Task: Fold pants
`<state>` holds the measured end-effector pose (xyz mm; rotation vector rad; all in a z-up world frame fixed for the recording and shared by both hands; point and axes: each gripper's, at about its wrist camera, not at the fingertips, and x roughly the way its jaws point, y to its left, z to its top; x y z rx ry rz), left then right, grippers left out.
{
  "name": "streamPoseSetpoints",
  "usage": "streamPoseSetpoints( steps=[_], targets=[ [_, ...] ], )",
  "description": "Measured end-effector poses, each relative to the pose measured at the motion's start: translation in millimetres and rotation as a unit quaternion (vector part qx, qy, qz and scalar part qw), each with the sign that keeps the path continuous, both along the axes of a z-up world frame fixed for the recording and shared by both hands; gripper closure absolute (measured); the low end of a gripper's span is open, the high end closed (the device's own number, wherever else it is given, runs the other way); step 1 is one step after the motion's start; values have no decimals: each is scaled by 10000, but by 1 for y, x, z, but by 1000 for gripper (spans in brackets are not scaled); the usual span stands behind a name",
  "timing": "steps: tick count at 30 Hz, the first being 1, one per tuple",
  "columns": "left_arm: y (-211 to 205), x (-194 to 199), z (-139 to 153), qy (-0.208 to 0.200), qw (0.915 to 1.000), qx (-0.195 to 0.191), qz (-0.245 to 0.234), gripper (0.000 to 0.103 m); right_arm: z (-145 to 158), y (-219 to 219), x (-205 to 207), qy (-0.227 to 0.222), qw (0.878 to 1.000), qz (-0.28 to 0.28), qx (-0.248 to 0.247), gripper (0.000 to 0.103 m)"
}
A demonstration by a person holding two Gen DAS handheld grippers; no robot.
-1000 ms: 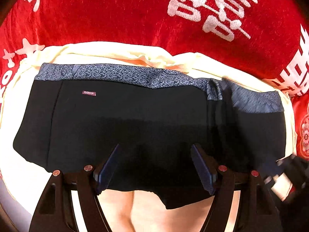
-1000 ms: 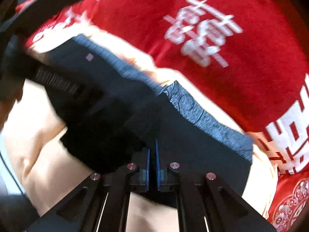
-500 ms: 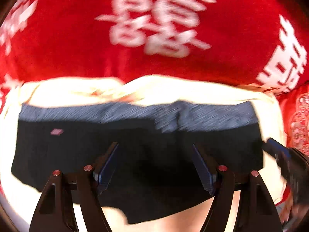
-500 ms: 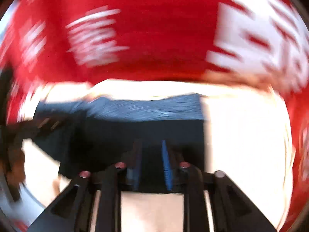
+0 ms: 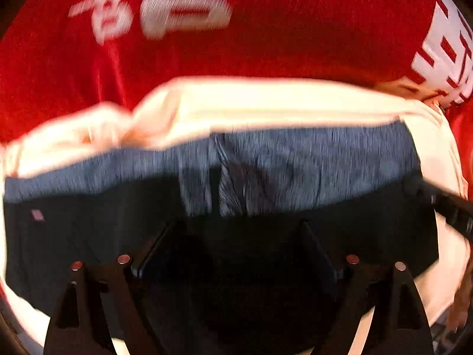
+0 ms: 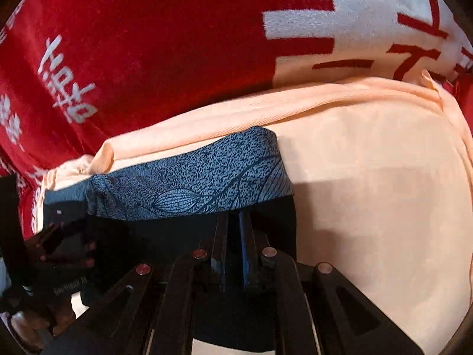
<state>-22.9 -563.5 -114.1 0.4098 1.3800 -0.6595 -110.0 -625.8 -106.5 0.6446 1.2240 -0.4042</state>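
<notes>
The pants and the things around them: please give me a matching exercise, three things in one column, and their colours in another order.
Things:
1. pants
2. waistband
3. cloth under the pants

Colours:
A. pale peach
B. black
C. blue-grey with a leaf pattern

Pairs: 1-B, 2-C, 3-A

A red plush cloth with large white printed characters (image 6: 153, 47) covers the whole surface behind and around the work area, its nap catching a soft sheen. Spread over it lies a pale peach-cream cloth (image 6: 378, 195), smooth in the middle and rumpled into folds along its far edge (image 5: 266, 94). Warm light falls from above, bright on the cream cloth. No wall, floor or window shows.
</notes>
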Motion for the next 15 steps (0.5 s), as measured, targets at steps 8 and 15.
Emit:
streamPoseSetpoints(
  steps=[8, 15],
  targets=[
    [21, -13, 6, 9, 9998, -34, 210, 16, 1, 32, -2, 102, 9994, 228, 235, 95],
    [58, -1, 28, 27, 9983, -98, 574, 16, 7, 52, 3, 218, 9992, 167, 283, 89]
  ],
)
